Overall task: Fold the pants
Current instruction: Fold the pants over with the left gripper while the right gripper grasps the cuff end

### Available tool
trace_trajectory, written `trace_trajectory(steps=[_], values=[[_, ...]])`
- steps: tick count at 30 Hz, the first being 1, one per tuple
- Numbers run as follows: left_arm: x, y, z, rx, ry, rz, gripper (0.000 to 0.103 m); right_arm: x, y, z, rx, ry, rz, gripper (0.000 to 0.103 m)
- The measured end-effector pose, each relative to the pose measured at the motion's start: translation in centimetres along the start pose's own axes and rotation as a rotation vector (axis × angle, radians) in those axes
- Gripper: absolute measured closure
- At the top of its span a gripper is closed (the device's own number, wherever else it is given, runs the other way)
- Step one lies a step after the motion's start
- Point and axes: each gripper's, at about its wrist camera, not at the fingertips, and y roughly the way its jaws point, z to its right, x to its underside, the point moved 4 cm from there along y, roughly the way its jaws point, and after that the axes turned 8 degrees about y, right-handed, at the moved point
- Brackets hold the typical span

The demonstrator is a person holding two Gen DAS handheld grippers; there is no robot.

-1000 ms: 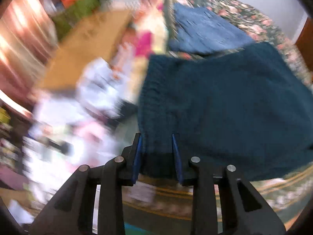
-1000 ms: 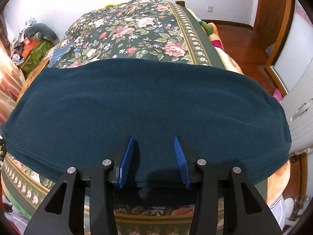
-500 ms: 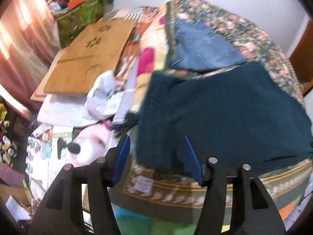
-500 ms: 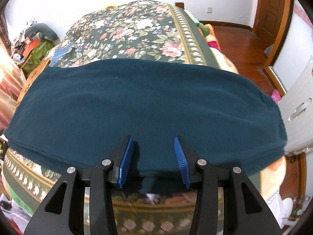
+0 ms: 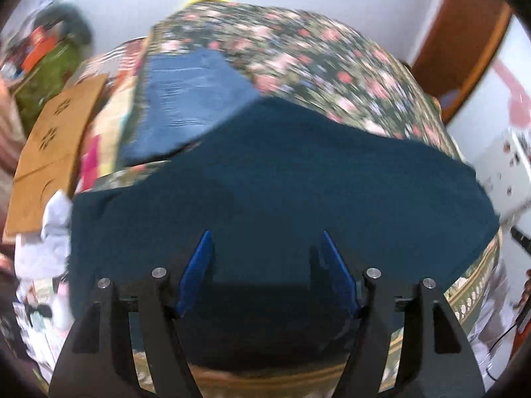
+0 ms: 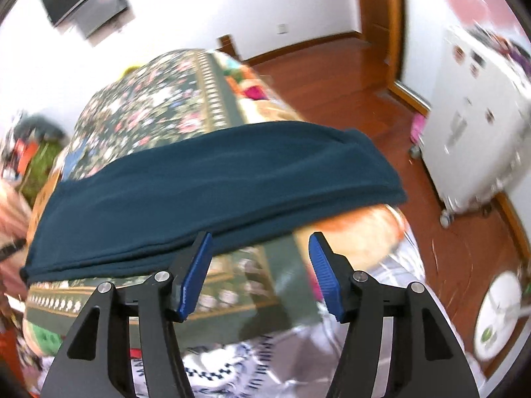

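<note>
Pants [image 5: 298,192], teal, folded flat across near end of bed [image 5: 325,63]; both views motion-blurred. Left hand-held gripper [image 5: 265,272] above near hem, jaws opening, pads clear of cloth. Right hand-held gripper [image 6: 259,275] off near edge, jaws opening, empty. Folded jeans [image 5: 186,106] behind, partly hidden.
</note>
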Motion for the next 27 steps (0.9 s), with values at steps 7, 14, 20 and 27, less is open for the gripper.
trace_trajectory(steps=[7, 14, 20, 27], values=[[1.0, 2.1, 5.6, -0.107, 0.144, -0.047, 0.027, -0.6, 1.1, 2.8, 0.004, 0.092, 0.003, 0.047], [1.5, 0.7, 5.2, -0.061, 0.090, -0.071, 0.027, -2.0, 2.9, 5.1, -0.039, 0.213, 0.019, 0.046], [-2.5, 0.7, 6.1, -0.057, 0.071, -0.012, 0.027, -2.8, 5.0, 6.2, -0.079, 0.322, 0.006, 0.041], [-5.8, 3.5, 10.0, 0.028, 0.090, -0.014, 0.027, -3.9, 7.4, 8.0, -0.100, 0.411, -0.007, 0.041]])
